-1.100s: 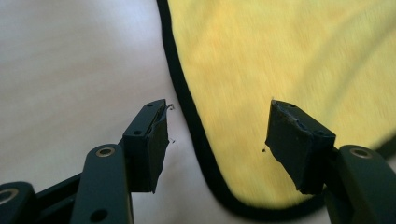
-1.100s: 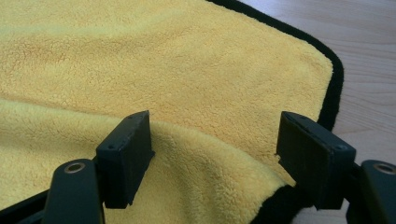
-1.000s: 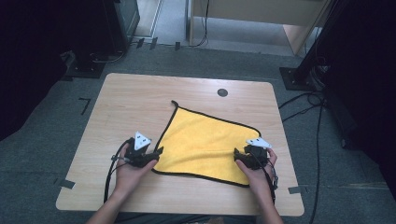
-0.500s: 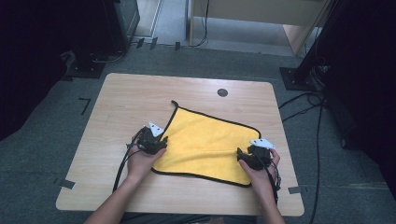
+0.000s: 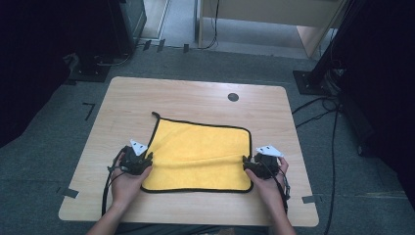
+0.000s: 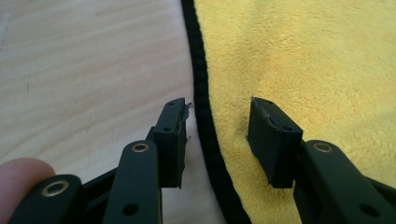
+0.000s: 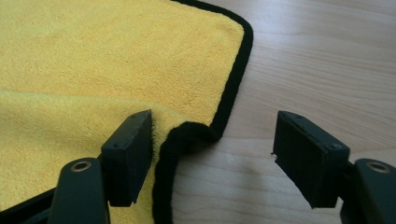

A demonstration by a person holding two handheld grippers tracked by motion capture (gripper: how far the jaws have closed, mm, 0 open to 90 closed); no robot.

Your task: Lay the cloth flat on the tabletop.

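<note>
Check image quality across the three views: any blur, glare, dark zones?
High view: table evenly lit, surroundings fall into deep shadow, slightly soft. Left gripper view: yellow cloth sharp, near jaws and fingertip at bottom left soft, no glare. Right gripper view: cloth hem crisp, faint sheen on wood, jaws slightly blurred.

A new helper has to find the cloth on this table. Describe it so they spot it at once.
On the light wooden table, look at the near half, between the person's two hands. There lies a square yellow fleece cloth, spread almost flat with one crease across it. Its black stitched border and small black corner loop set it apart from the table's round dark grommet.
</note>
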